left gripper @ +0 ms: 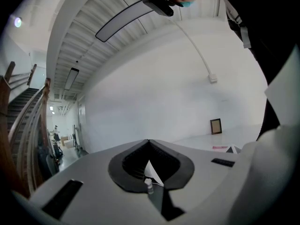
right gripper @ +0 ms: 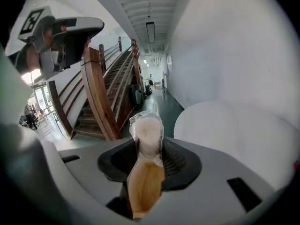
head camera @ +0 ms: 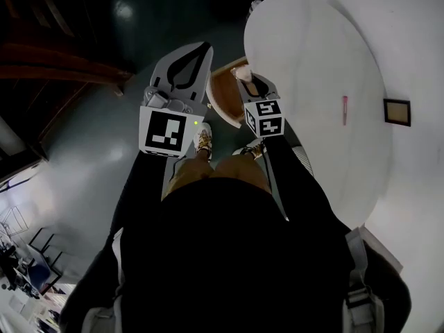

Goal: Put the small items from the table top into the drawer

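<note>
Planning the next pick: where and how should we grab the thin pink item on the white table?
Grip the thin pink item at mid-length, coming from straight above and closing across its narrow width: it is slender and lies flat on the white table.

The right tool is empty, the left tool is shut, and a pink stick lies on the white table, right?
No: the right tool grips a clear-wrapped white item, as the right gripper view shows. The left tool is shut, and the pink stick does lie on the white table.

Blown-out whites, murky shadows — fisheye-dark, warped corners.
</note>
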Demonstrator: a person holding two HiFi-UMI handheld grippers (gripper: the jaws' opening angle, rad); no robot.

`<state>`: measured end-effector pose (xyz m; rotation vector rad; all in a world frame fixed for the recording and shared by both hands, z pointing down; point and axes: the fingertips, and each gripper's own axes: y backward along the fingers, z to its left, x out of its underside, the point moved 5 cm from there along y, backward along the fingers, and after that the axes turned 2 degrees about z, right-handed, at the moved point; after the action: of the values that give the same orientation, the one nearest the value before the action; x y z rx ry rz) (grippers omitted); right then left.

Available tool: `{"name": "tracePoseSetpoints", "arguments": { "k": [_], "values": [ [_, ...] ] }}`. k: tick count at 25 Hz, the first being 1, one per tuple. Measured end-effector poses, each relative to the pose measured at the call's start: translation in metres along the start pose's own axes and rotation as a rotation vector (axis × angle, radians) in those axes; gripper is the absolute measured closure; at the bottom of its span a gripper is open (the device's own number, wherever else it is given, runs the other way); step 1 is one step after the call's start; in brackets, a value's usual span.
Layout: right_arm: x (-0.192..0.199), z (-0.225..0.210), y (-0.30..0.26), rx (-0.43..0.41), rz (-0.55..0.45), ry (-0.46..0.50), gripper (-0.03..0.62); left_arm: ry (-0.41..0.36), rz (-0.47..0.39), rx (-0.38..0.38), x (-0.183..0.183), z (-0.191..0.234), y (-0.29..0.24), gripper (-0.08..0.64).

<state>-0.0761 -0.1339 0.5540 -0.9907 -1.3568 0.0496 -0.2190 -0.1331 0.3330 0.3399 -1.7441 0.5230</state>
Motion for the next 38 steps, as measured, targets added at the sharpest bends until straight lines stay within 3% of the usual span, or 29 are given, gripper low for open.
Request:
{"name": "tracePoseSetpoints", "arguments": {
  "k": [6,17,26,31,38],
  "values": [
    [0.068,0.003,-0.023,-0.017,0.192,-0.140,0.442,-0.008,0.028,0.005,0.016,-0.001,0.008,0.545],
    [0.139,0.009,-0.039,0.007,0.432,-0.237,0.436,-0.015,0.057,0.015,0.024,-0.001,0.016,0.545],
    [0.139,0.011,-0.039,-0.002,0.429,-0.222,0.425,-0.027,0.061,0.033,0.020,-0.001,0.014,0.545],
    [0.140,0.013,-0.037,0.004,0.422,-0.192,0.360,-0.031,0.056,0.038,0.018,-0.001,0.012,0.545],
    [0.146,0.016,-0.027,0.006,0.436,-0.183,0.354,-0.037,0.051,0.040,0.016,-0.006,0.015,0.545]
  ]
}}
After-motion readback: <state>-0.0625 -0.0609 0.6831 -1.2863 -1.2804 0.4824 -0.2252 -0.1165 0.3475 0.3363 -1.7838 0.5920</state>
